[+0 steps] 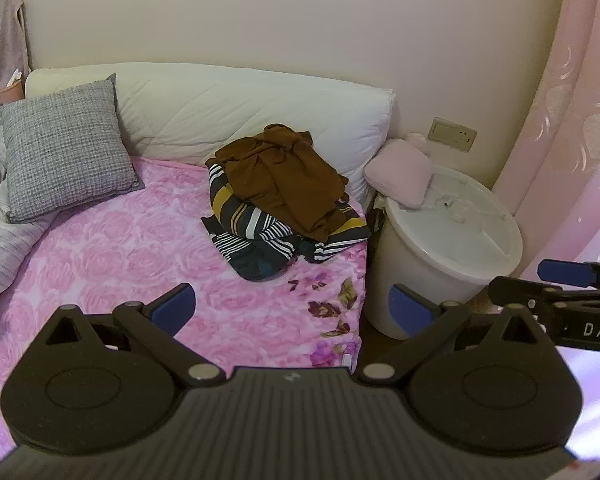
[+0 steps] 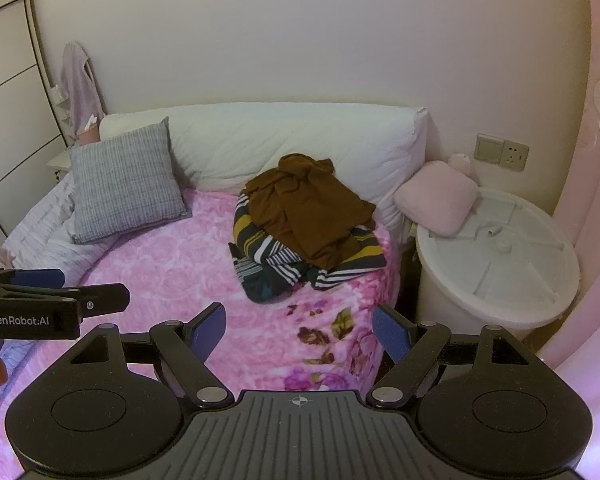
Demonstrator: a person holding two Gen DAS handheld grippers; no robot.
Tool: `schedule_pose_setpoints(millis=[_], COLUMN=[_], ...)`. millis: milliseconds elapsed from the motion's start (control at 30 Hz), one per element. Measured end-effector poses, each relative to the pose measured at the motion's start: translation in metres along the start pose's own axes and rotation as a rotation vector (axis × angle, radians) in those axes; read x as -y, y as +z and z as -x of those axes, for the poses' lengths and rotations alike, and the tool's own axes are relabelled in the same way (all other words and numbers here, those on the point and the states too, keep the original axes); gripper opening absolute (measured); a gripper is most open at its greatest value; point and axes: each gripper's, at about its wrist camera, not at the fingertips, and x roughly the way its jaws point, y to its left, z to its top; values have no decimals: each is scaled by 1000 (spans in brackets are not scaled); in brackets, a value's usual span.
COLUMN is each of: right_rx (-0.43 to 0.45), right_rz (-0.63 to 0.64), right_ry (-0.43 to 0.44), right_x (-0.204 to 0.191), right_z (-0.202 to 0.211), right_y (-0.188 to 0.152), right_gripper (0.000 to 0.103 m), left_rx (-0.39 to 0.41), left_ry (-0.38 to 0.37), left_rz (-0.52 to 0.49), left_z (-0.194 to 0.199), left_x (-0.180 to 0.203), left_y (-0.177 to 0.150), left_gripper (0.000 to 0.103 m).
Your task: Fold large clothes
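Approaching: both grippers hover above the near edge of the bed, well short of the clothes.
Left gripper: fingers spread wide, empty.
Right gripper: fingers spread wide, empty.
Clothes: brown garment crumpled atop striped garment, far right, near white bucket.
Technique: likely pinch the brown garment alone by its edge, lifting clear before spreading flat.

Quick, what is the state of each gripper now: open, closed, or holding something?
Left gripper: open, holding nothing, above the pink blanket.
Right gripper: open, holding nothing; the pile of clothes lies untouched ahead.
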Motion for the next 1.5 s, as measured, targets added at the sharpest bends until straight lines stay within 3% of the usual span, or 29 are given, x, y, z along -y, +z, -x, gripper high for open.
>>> schedule_pose_setpoints(millis=[400, 633, 967, 1367, 1500], right_rx=[-32, -54, -109, -136, -141], right_rz=[4, 30, 55, 62, 91], right_ry=[17, 50, 87, 110, 123], right_x=[13, 24, 59, 99, 104], right_z=[-40, -88, -181, -307, -353], right_y=[18, 46, 94, 154, 171], right_gripper=[78, 78, 78, 77, 69], left_rx=[-37, -44, -81, -111, -122], left_ry=[32, 60, 106, 121, 126], left_rz=[26, 63, 132, 128, 128], left_z=[-38, -78, -171, -298, -343], left_x=[-9, -21, -38, -50, -56], left_y=[14, 34, 82, 141, 158], left_gripper=[101, 101, 101, 97, 92])
